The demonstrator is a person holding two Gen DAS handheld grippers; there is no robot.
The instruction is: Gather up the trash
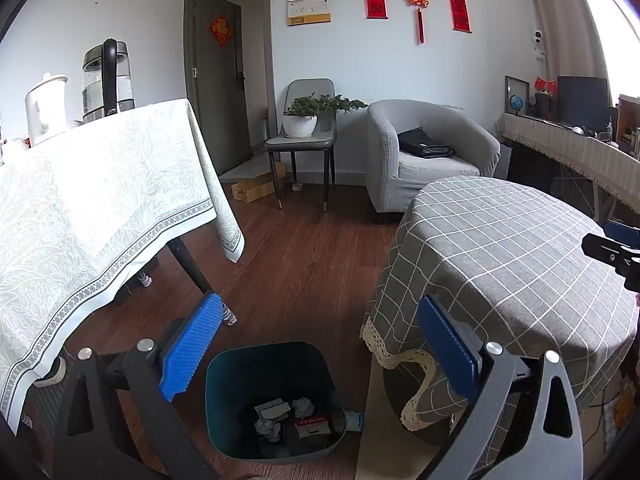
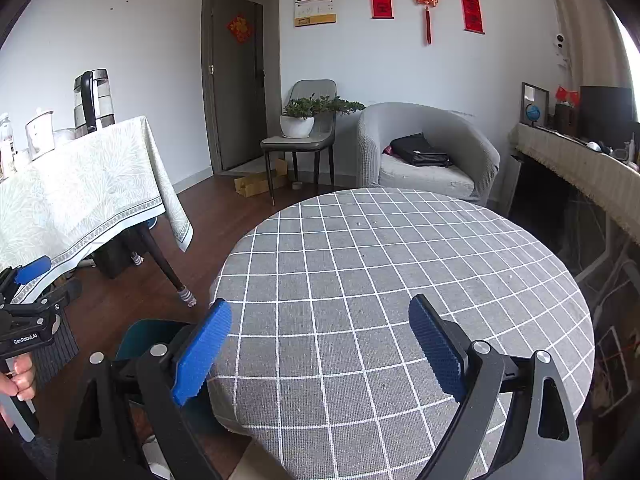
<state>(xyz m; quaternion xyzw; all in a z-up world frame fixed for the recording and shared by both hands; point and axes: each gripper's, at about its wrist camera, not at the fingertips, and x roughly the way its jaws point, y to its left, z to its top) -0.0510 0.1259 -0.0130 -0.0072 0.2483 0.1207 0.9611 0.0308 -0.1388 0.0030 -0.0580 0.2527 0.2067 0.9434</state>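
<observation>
The left gripper (image 1: 320, 344) hangs with its blue pads (image 1: 190, 344) spread wide apart and nothing between them. Directly below and between them stands the dark teal bin (image 1: 224, 412) on the wood floor (image 1: 304, 248). Inside it lie two crumpled paper balls (image 1: 303, 407), a grey card (image 1: 274, 410) and a small red-labelled packet (image 1: 314, 424). The bin's right rim sits near the lace hem of the round table's checked cloth (image 1: 500, 248); a small bluish scrap (image 1: 354, 420) lies on the floor just beside the bin on that side. To the left, the rectangular table with the pale patterned cloth (image 1: 92, 200) overhangs the floor, its dark leg (image 1: 192, 268) slanting down behind the left pad. Between the two tables an open strip of floor runs back to a chair (image 1: 304, 136) holding a potted plant (image 1: 300, 120).

The right gripper (image 2: 320, 344) is also spread wide and holds nothing. It hovers over the near part of the round table (image 2: 380, 248), whose checked top shows no litter. The near-left edge of the table curves under the left pad (image 2: 202, 350), and a sliver of the bin (image 2: 148, 336) shows past that edge. At far left a hand (image 2: 20, 376) grips the other tool's handle. Beyond the table stands a grey armchair (image 2: 428, 148) with a black bag (image 2: 420, 152) on its seat.
</observation>
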